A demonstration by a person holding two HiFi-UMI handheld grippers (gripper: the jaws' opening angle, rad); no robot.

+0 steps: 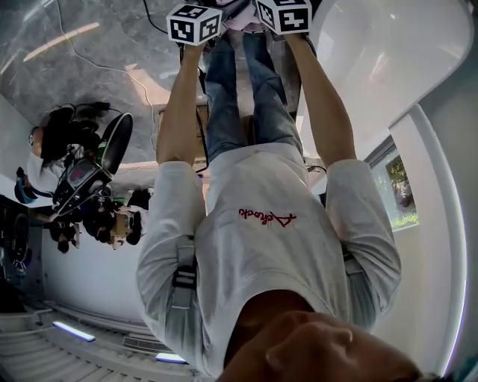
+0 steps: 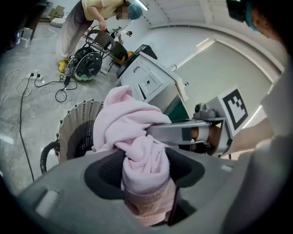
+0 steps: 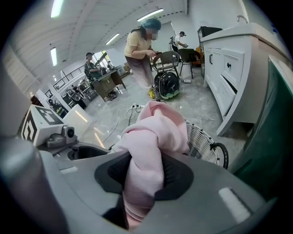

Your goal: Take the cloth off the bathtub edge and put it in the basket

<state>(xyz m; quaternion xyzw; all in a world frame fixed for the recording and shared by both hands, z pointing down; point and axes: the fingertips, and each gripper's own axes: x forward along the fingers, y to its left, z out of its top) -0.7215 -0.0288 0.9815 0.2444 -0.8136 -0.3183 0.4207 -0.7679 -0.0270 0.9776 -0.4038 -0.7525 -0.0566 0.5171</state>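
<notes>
A pink cloth (image 2: 130, 121) is bunched between both grippers and held up in the air. In the left gripper view my left gripper (image 2: 146, 171) is shut on one wad of it, and the cloth spills up over the jaws. My right gripper (image 3: 142, 180) is shut on another fold of the cloth (image 3: 158, 125). The white woven basket (image 2: 75, 123) with a black handle stands on the floor just beyond and below the cloth, also seen in the right gripper view as a basket (image 3: 206, 141). In the head view only the two marker cubes, left (image 1: 196, 24) and right (image 1: 284, 15), show at the ends of the person's arms.
A white cabinet (image 3: 231, 68) with drawers stands beside the basket, next to a green panel (image 3: 274, 137). Cables and a power strip (image 2: 39, 82) lie on the grey marble floor. A person (image 3: 139, 43) bends over a chair and a black round object (image 2: 87, 66) farther off.
</notes>
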